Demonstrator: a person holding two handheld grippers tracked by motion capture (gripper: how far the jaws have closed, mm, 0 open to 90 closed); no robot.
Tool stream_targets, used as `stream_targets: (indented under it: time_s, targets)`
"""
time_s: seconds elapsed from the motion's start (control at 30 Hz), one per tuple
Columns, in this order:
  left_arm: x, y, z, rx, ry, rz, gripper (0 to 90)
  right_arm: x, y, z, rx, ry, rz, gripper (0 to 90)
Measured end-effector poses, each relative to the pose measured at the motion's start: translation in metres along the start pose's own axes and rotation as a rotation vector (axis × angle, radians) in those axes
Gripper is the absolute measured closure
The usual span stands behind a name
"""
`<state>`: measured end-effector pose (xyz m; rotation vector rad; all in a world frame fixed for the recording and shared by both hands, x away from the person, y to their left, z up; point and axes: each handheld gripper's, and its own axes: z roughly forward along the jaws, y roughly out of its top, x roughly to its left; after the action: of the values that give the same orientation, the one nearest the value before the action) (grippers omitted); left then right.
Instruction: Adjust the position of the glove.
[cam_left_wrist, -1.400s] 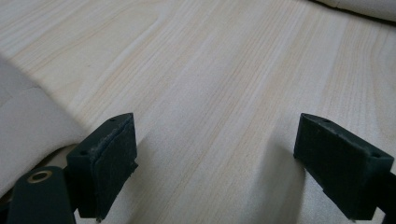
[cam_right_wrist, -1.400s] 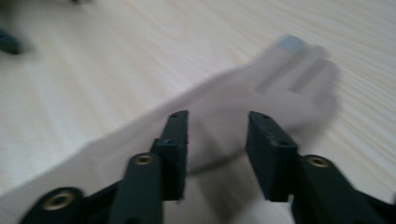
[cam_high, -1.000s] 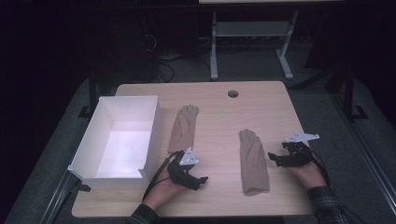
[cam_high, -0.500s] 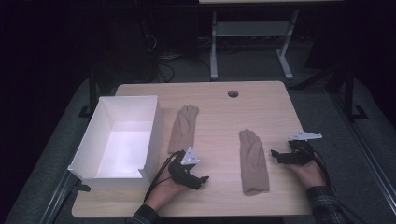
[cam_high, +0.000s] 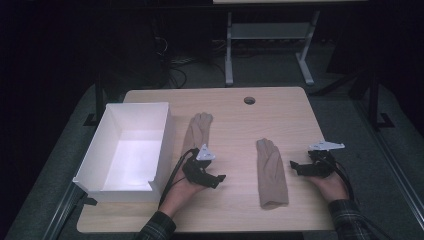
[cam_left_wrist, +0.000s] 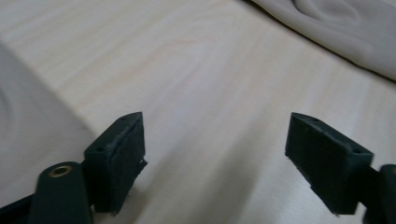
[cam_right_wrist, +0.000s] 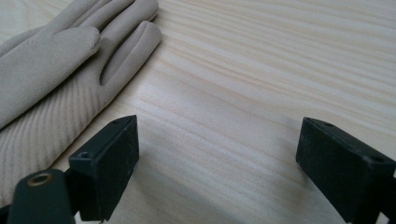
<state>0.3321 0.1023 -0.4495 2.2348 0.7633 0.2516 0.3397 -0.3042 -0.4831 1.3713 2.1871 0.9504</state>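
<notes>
Two beige gloves lie flat on the wooden table (cam_high: 235, 115). The left glove (cam_high: 196, 131) lies next to the white box, and the right glove (cam_high: 271, 172) is right of centre. My left gripper (cam_high: 217, 178) hovers near the left glove's cuff and points right. Its jaws are open over bare wood (cam_left_wrist: 215, 135) and have just been closing a little, with nothing between them. A glove's edge (cam_left_wrist: 336, 28) shows ahead at the upper right. My right gripper (cam_high: 295, 167) is open and points left at the right glove (cam_right_wrist: 60, 60), stopping short of it.
An open white box (cam_high: 127, 150) stands at the table's left edge. A round cable hole (cam_high: 249, 100) sits near the far edge. Behind the table is a dark floor with a metal stand (cam_high: 265, 45) and cables.
My left gripper has lifted slightly and shifted away from the front edge. The right gripper has stayed where it was. Both gloves lie unmoved.
</notes>
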Motion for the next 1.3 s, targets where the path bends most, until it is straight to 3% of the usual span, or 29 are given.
stream_targets:
  time_s: [0.23,0.3,0.53,0.7,0.77,0.93,1.07,1.3]
  targets:
    - [0.02,0.012,-0.001,-0.02,0.096,-0.041,43.6,0.0,0.0,0.0,0.001,0.002,-0.002,13.0]
    - [0.025,0.014,-0.001,-0.033,0.132,-0.051,57.0,0.0,0.0,0.0,0.0,0.004,-0.005,13.1]
    - [0.047,0.023,0.002,-0.039,0.201,-0.138,88.8,0.0,0.0,0.0,0.0,0.007,-0.008,13.2]
    - [0.057,0.028,0.009,-0.013,0.265,-0.145,89.6,0.0,0.0,0.0,-0.001,0.008,-0.009,13.2]
    - [0.062,0.028,0.012,0.0,0.273,-0.151,89.6,0.0,0.0,0.0,-0.001,0.008,-0.01,13.2]
    - [0.07,0.025,0.022,0.018,0.262,-0.172,89.6,0.0,0.0,0.0,-0.001,0.009,-0.01,13.3]
    - [0.072,0.02,0.032,0.069,0.254,-0.173,89.7,0.0,0.0,0.0,-0.001,0.009,-0.01,13.3]
    - [0.071,0.018,0.032,0.053,0.222,-0.176,89.9,0.0,0.0,0.0,-0.001,0.009,-0.01,13.3]
